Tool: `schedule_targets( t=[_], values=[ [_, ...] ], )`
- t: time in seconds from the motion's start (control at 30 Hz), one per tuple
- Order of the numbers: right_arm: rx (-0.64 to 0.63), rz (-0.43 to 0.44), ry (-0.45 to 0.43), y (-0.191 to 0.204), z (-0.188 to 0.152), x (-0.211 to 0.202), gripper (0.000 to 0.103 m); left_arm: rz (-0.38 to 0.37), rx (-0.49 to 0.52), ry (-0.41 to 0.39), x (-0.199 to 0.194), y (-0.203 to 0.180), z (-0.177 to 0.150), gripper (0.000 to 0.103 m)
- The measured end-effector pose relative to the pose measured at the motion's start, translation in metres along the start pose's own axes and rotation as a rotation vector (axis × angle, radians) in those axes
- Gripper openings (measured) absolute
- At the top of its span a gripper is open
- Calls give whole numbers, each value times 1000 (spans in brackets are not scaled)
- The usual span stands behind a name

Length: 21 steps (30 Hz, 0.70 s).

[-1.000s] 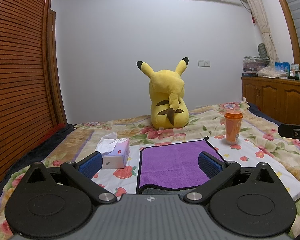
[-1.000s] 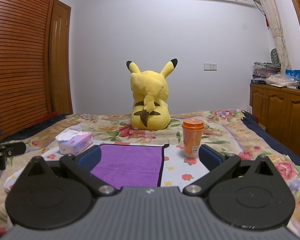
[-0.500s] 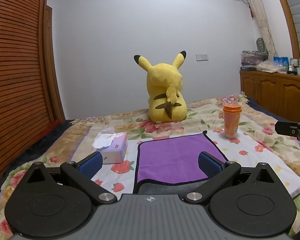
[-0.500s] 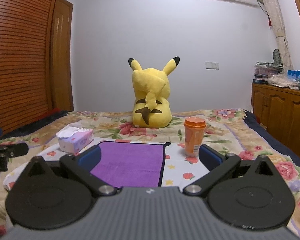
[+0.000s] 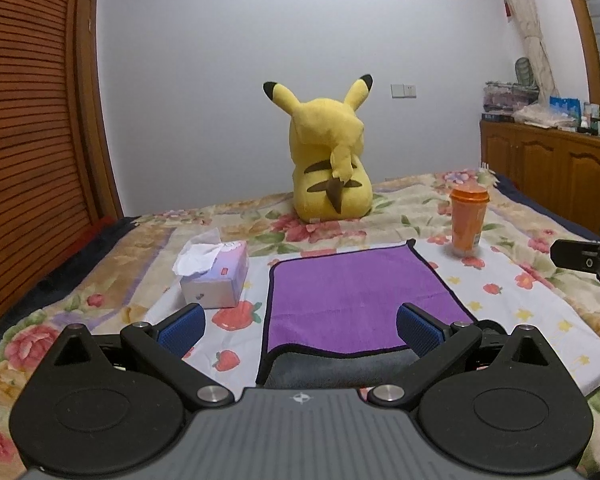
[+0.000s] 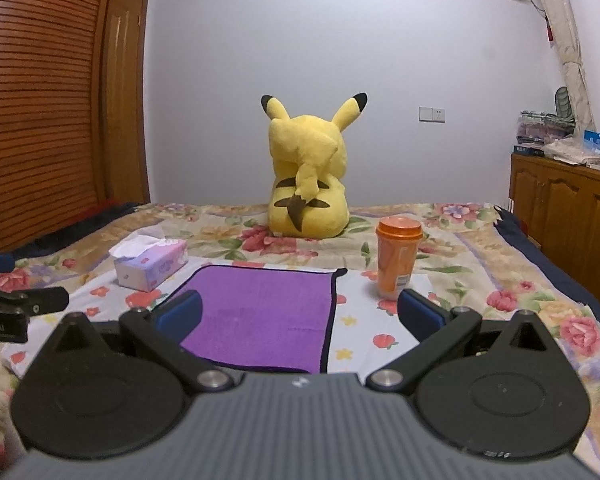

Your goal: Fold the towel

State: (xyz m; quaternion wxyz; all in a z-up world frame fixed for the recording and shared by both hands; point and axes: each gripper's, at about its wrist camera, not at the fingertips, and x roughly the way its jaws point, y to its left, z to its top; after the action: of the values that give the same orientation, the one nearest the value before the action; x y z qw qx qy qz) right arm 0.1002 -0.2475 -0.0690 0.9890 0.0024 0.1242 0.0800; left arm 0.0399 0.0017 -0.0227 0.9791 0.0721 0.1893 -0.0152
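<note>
Two tools, left tool [image 5: 300, 330] and right tool [image 6: 299, 314], both spread wide, hover over the purple towel [image 5: 352, 292] lying flat on the bed [image 5: 380, 208].

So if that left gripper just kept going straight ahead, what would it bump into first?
Probably the purple towel, lying flat between the open left gripper fingers; beyond it sits the yellow plush toy. Depth is uncertain.
</note>
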Motion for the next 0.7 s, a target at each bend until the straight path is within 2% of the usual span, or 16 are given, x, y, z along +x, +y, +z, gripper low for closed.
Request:
schedule_targets(
  t=[0.3,0.7],
  values=[
    [-5,5,47,0,-2,20,103,-2,-8,81,35,7,-3,103],
    [-19,22,125,1,-7,47,103,-24,-13,143,66,12,-7,103]
  ],
)
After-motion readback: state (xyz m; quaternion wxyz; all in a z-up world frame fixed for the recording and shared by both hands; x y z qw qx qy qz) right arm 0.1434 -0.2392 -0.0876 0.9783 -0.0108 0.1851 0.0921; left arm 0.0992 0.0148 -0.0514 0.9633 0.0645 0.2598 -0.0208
